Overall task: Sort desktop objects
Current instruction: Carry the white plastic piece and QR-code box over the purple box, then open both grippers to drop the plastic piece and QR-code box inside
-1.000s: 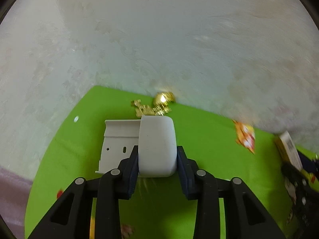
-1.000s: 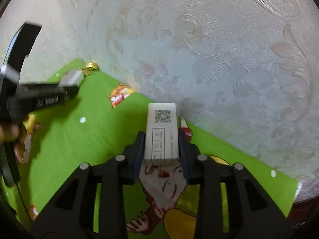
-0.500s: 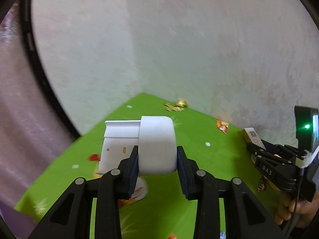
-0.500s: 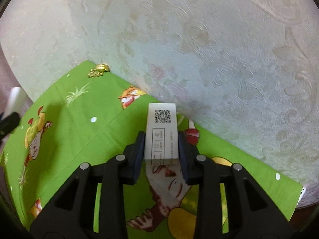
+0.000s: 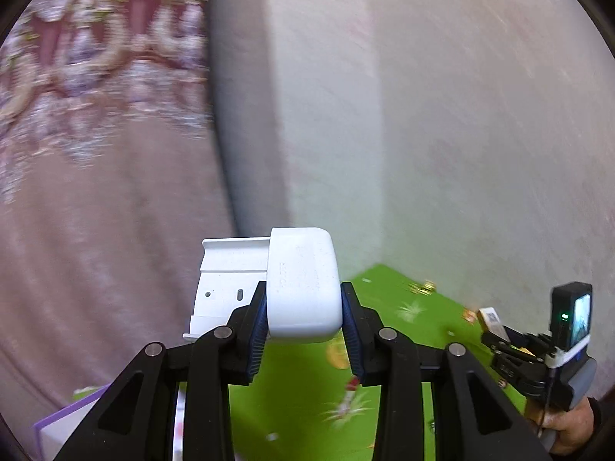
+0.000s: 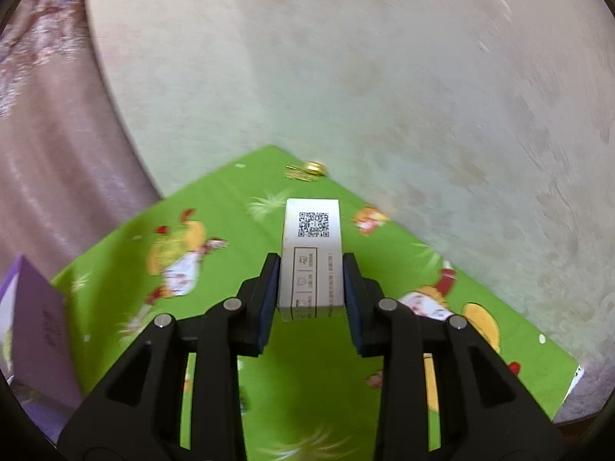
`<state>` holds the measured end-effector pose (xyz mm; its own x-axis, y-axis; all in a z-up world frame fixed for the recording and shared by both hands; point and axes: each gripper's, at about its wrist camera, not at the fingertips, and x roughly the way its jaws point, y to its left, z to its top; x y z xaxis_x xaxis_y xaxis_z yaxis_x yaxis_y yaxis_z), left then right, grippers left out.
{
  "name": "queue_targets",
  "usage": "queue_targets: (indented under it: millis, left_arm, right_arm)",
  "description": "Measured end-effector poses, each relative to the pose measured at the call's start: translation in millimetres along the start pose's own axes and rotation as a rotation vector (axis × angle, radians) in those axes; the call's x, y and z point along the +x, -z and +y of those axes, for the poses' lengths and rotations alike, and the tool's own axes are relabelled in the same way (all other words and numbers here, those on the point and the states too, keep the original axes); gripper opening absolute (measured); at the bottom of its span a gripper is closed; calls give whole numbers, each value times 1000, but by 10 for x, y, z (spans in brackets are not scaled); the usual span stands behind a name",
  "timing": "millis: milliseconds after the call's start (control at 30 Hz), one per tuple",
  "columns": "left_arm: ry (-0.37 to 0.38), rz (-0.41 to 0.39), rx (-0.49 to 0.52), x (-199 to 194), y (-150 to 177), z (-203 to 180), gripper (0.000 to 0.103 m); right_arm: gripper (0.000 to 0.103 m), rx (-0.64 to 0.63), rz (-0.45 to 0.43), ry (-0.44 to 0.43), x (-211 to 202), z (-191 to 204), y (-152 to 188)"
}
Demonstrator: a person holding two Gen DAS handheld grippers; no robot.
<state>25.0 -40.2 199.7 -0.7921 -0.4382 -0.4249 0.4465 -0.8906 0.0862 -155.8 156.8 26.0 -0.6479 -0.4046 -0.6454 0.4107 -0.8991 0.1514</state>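
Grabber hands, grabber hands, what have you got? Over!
Left tool shut on white plastic device, held up in the air. Right tool shut on small white box above green cloth. Purple box at left. Nothing blocking.

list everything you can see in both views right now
white plastic device: 1, white, clamped in the left tongs
small box: 1, white with a QR code, clamped in the right tongs
gold trinket: 1, gold, far corner of the cloth by the wall
tablecloth: 1, green with cartoon figures, over the table
purple box: 1, purple, left edge of the cloth
curtain: 1, pink patterned, left
wall: pale, behind
hand: 1, holding the right tongs' handle
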Motion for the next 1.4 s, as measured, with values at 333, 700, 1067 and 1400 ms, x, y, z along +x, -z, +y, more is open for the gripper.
queue_targets:
  millis: [333, 700, 1067, 1400]
  left_arm:
    - [-245, -30, -158, -336, 244, 871, 36]
    - [-442, 8, -273, -581, 484, 1479, 36]
    - [-542, 61, -371, -648, 711, 1773, 37]
    - [-555, 122, -338, -447, 711, 1666, 71]
  right_arm:
    - [35, -169, -77, -229, -500, 954, -51]
    - [35, -415, -110, -463, -879, 2093, 219]
    - [36, -590, -41, -649, -888, 2827, 664]
    - [73, -620, -55, -708, -864, 2947, 852]
